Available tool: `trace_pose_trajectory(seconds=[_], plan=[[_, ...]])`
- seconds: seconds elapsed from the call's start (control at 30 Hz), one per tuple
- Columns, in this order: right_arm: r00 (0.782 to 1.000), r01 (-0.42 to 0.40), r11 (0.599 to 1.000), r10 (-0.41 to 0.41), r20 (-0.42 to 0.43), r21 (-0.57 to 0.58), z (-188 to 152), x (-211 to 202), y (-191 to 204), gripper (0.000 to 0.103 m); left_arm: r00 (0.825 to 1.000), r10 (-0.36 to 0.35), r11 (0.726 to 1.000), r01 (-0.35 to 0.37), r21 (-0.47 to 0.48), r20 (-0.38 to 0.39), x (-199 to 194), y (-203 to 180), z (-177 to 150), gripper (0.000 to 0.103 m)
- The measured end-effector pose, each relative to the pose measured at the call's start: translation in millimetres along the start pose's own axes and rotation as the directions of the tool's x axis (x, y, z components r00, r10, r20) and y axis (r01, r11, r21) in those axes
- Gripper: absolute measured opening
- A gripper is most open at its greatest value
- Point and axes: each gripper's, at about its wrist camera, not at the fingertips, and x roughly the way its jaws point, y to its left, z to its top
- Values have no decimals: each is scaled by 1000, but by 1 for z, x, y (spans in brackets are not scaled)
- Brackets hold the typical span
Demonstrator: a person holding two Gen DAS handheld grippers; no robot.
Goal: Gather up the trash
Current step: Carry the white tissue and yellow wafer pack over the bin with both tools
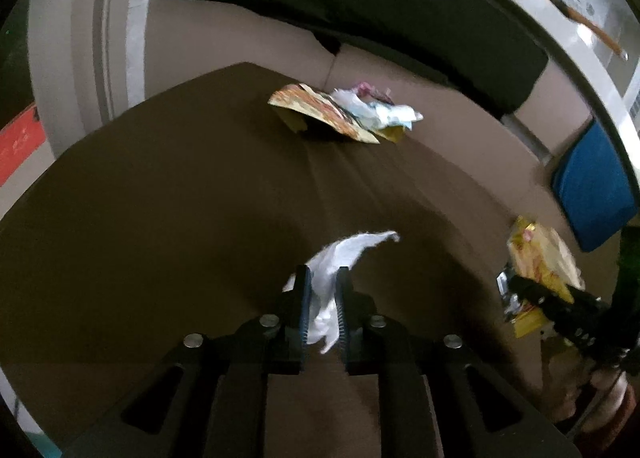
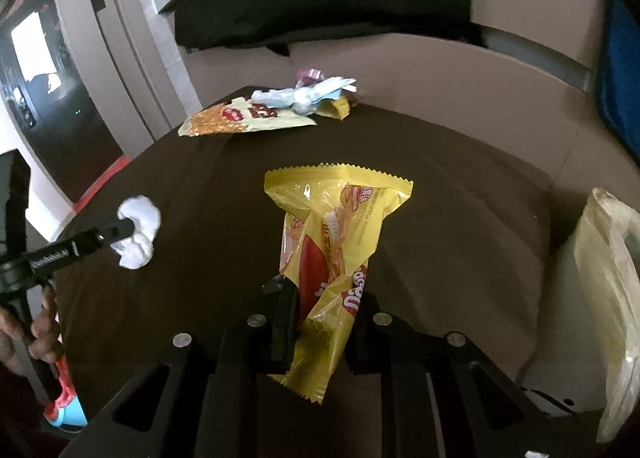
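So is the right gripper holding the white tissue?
No, the right gripper grips a yellow snack wrapper; the left gripper holds the white tissue.

The lower part of the yellow snack wrapper (image 2: 340, 242) was hidden between the right gripper (image 2: 320, 314) fingers, its print too creased to read. The white tissue (image 1: 340, 258) was partly covered by the left gripper (image 1: 322, 290). At the far right, a pale plastic bag (image 2: 612, 278) was cut off. The far wrapper pile (image 1: 344, 114) was blurred.

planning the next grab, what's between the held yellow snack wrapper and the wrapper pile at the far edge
Nothing: in the right wrist view only bare brown tabletop separates the yellow snack wrapper from the wrapper pile.
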Motion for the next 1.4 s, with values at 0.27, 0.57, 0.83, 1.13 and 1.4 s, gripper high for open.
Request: trace_pose_trajectory(seconds=[0.27, 0.57, 0.83, 1.13, 1.4], plan=[[999, -19, 1000, 19, 38, -6, -6, -21, -16, 18, 992, 124, 987, -126, 101, 19, 1, -21, -7, 45], [997, -24, 997, 29, 68, -69, -17, -39, -28, 18, 969, 246, 969, -246, -29, -10, 2, 11, -24, 23], [984, -5, 999, 14, 175, -47, -18, -85, -48, 18, 971, 187, 982, -189, -2, 152, -45, -27, -11, 16], [941, 12, 1000, -9, 338, -8, 4, -168, -72, 18, 940, -21, 977, -53, 208, 341, -127, -140, 12, 16], [896, 90, 993, -112, 429, 71, 18, -235, -124, 18, 915, -202, 913, 47, 406, 349, -136, -250, 20, 16]])
